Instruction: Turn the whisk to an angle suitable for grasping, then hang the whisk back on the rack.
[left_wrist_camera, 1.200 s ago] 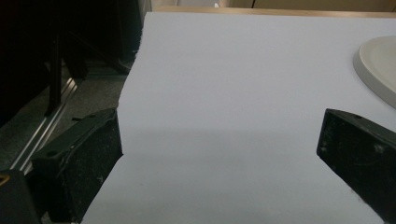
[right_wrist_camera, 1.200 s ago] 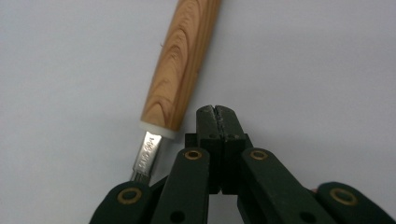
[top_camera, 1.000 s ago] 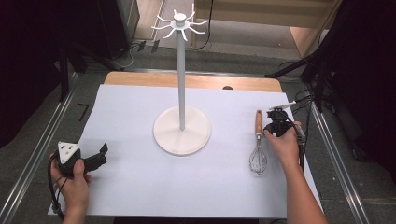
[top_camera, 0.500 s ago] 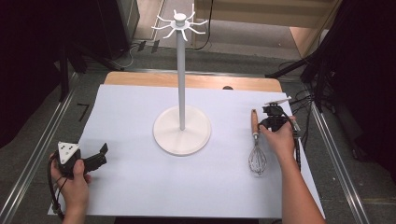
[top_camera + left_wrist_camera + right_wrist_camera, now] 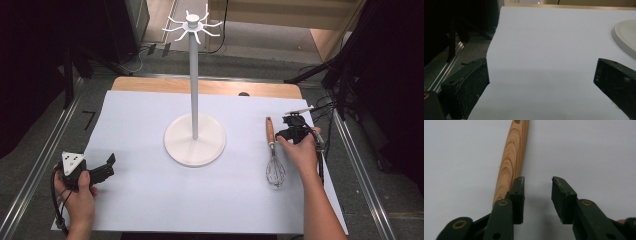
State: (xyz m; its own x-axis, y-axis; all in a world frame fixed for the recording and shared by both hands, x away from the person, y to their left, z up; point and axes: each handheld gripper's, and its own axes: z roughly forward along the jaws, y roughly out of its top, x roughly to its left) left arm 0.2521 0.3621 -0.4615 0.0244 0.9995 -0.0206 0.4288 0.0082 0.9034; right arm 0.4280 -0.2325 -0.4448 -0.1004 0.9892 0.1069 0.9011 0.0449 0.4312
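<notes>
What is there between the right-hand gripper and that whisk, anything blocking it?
Nothing visible. The right gripper hovers right beside the whisk; its jaws have just been opening and stand apart with nothing between them. The wooden handle lies just outside one jaw, on bare white paper.

Wooden handle of the wire whisk cut off by the top edge in the right gripper view, lower end hidden behind one black finger. Round white base of the hook stand clipped at 3 o'clock in the left gripper view. Hook tips too small to tell in the high view.
</notes>
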